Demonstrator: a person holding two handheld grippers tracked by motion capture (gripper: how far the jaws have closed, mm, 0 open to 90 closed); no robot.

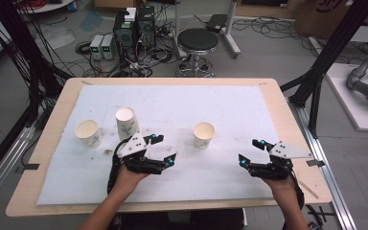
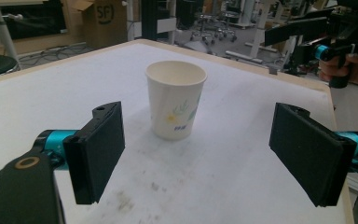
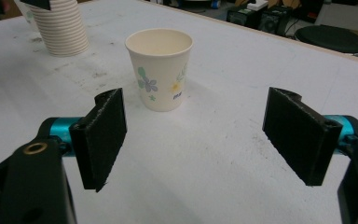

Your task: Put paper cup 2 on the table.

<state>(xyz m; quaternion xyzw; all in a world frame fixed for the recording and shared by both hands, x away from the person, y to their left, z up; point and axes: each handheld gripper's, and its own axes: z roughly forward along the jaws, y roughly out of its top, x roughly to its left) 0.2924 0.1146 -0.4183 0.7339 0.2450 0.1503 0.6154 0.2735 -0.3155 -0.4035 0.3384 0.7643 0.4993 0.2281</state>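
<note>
Cup position: a single paper cup (image 1: 203,134) is seen upright on the white sheet (image 1: 230,110) of the worktop (image 1: 57,110), between the two grippers and slightly beyond them.
Direction from grippers: the cup is faced by both; it lies ahead and to the right of the left gripper (image 1: 165,149), ahead and to the left of the right gripper (image 1: 250,151).
Nearer hand: neither is judged clearly nearer.
Axis: the cup's long axis is vertical, mouth up, so a side grasp is suggested.
Left gripper state: jaws are spread wide, nothing is held or touched.
Right gripper state: jaws are spread wide, likewise empty.
Other cups: a stack of cups (image 1: 126,122) and a lone cup (image 1: 87,132) are found at the left, well apart from the centre cup.
</note>
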